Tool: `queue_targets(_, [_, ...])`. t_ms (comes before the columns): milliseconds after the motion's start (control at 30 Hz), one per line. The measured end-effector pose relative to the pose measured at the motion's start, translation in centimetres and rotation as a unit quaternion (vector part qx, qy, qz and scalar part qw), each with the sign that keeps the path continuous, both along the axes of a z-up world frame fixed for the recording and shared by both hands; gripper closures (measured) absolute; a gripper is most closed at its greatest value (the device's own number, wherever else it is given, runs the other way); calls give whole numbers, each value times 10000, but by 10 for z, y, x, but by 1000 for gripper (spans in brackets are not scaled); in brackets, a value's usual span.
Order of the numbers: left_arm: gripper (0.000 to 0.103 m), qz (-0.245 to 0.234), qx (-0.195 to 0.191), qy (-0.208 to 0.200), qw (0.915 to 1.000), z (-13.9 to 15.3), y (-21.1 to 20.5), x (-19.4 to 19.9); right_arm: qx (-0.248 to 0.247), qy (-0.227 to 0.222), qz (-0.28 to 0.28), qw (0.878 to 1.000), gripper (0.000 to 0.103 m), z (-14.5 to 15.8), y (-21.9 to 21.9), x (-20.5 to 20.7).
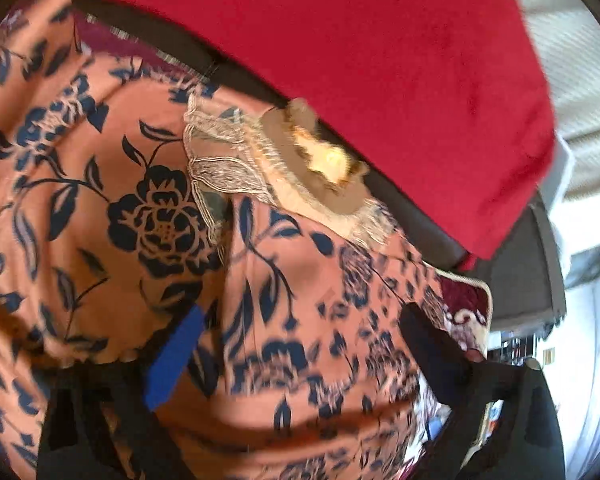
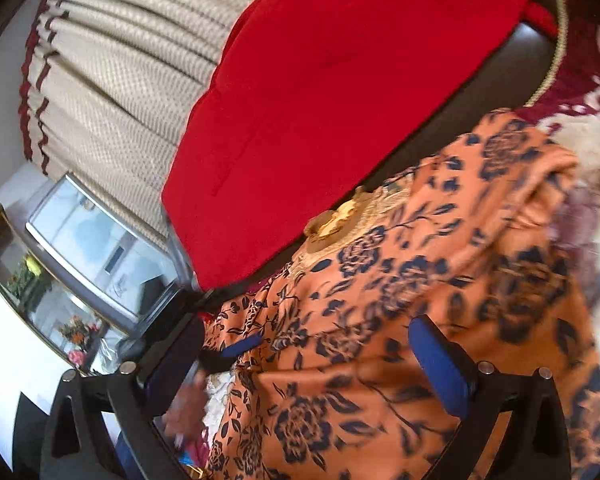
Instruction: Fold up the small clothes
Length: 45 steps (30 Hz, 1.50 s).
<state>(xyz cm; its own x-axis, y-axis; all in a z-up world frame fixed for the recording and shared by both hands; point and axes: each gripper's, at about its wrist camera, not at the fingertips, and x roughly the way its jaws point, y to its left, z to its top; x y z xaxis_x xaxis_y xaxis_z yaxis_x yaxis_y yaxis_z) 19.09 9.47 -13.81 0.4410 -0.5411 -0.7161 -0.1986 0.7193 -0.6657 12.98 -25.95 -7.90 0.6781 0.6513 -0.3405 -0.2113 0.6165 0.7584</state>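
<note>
An orange garment (image 1: 120,200) printed with dark blue flowers lies spread and rumpled, its beige embroidered neckline (image 1: 236,160) with a gold ornament (image 1: 328,160) at the far edge. My left gripper (image 1: 300,320) hovers low over it, jaws wide apart with the cloth lying between the blue pad (image 1: 172,360) and the black finger (image 1: 432,344); no pinch shows. In the right wrist view the same garment (image 2: 420,280) fills the lower right. My right gripper (image 2: 306,328) stands open over it, blue pad (image 2: 440,364) on the cloth's surface.
A folded red cloth (image 1: 360,60) (image 2: 340,100) lies just beyond the garment on a dark surface (image 2: 532,48). A maroon patterned cover (image 2: 580,60) lies under the garment. A cream curtain (image 2: 120,80) and a glass-topped stand (image 2: 92,240) are off to the side. A hand (image 2: 184,404) shows near my right gripper's left finger.
</note>
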Motion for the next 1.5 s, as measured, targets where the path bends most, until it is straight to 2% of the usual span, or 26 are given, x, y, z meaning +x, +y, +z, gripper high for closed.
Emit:
queue_targets(33, [18, 6, -31, 163, 9999, -7, -1, 6, 20, -12, -66, 10000, 0, -1, -7, -5])
queue_targets(67, [36, 33, -66, 310, 9995, -13, 0, 7, 36, -24, -114, 9999, 0, -4, -14, -10])
queue_targets(100, [61, 63, -7, 454, 9989, -18, 0, 9, 83, -22, -166, 9998, 0, -6, -21, -12])
queue_targets(133, [78, 114, 255, 529, 9982, -19, 0, 10, 105, -16, -185, 9998, 0, -9, -21, -11])
queue_targets(200, [97, 191, 527, 363, 9978, -10, 3, 7, 106, -30, -248, 9996, 0, -11, -30, -14])
queue_targets(233, [99, 254, 734, 169, 9968, 2, 3, 4, 93, -31, -257, 9996, 0, -12, -36, -17])
queue_targets(267, [99, 310, 1046, -176, 9939, 20, 1, 0, 77, -9, -259, 9996, 0, -13, -40, -18])
queue_targets(333, [99, 258, 1394, -854, 9862, 57, -3, -4, 41, 14, -324, 9995, 0, -14, -50, -21])
queue_targets(400, [99, 234, 1765, -1308, 9753, 80, -5, -9, 15, 20, -362, 9993, 0, -14, -58, -21])
queue_targets(433, [99, 225, 1963, -1389, 9704, 83, -5, -10, 14, 14, -394, 9992, 0, -14, -61, -21])
queue_targets(467, [99, 194, 2079, -1308, 9692, 78, -5, -7, 28, -20, -448, 9990, 0, -11, -67, -20])
queue_targets(567, [99, 109, 2167, -746, 9733, 39, 5, 0, 134, -59, -591, 9981, 0, -7, -78, -11])
queue_targets(600, [98, 160, 2254, -619, 9722, 26, 11, 1, 238, -69, -621, 9978, 0, -3, -82, -2])
queue_targets(667, [98, 331, 2182, -450, 9743, 9, 27, 0, 361, -96, -648, 9972, 0, 5, -87, 11])
queue_targets(767, [99, 632, 2197, -387, 9728, 9, 55, -4, 556, -222, -730, 9955, 0, 21, -98, 31])
queue_targets(900, [99, 398, 2338, -447, 9704, 14, 52, -4, 843, -178, -849, 9927, 0, 25, -111, 50])
queue_targets(967, [98, 276, 2391, -367, 9699, 10, 45, 0, 1193, -7, -718, 9903, 0, 20, -109, 62])
queue_targets(1067, [98, 293, 2400, -160, 9702, -1, 47, 8, 1942, 316, -34, 9804, 0, -2, -95, 91])
queue_targets(1100, [97, 302, 2353, -126, 9714, -9, 50, 11, 2009, 664, 161, 9772, 0, -20, -88, 105])
queue_targets(1167, [96, 318, 2285, -156, 9729, -9, 54, 9, 1370, 1814, -131, 9737, 0, -64, -84, 121])
queue_targets(1200, [96, 303, 2283, -192, 9729, -7, 55, 7, 1281, 1959, -154, 9721, 2, -74, -85, 121])
queue_targets(1233, [96, 242, 2333, -231, 9718, -6, 55, 6, 1278, 1812, -156, 9750, 1, -69, -85, 118])
queue_targets(1333, [95, 232, 2302, -207, 9727, -9, 56, 6, 1128, 1239, 11, 9859, 0, -30, -79, 113])
queue_targets(1400, [95, 240, 2275, -252, 9732, -10, 55, 6, 1064, 960, 89, 9896, 0, -13, -76, 126])
queue_targets(1467, [92, 196, 2190, -279, 9751, -7, 56, 4, 939, 1027, 6, 9903, 0, -16, -77, 145])
queue_targets(1500, [90, 194, 2115, -264, 9768, -4, 58, 1, 712, 1275, -112, 9892, 0, -26, -78, 162])
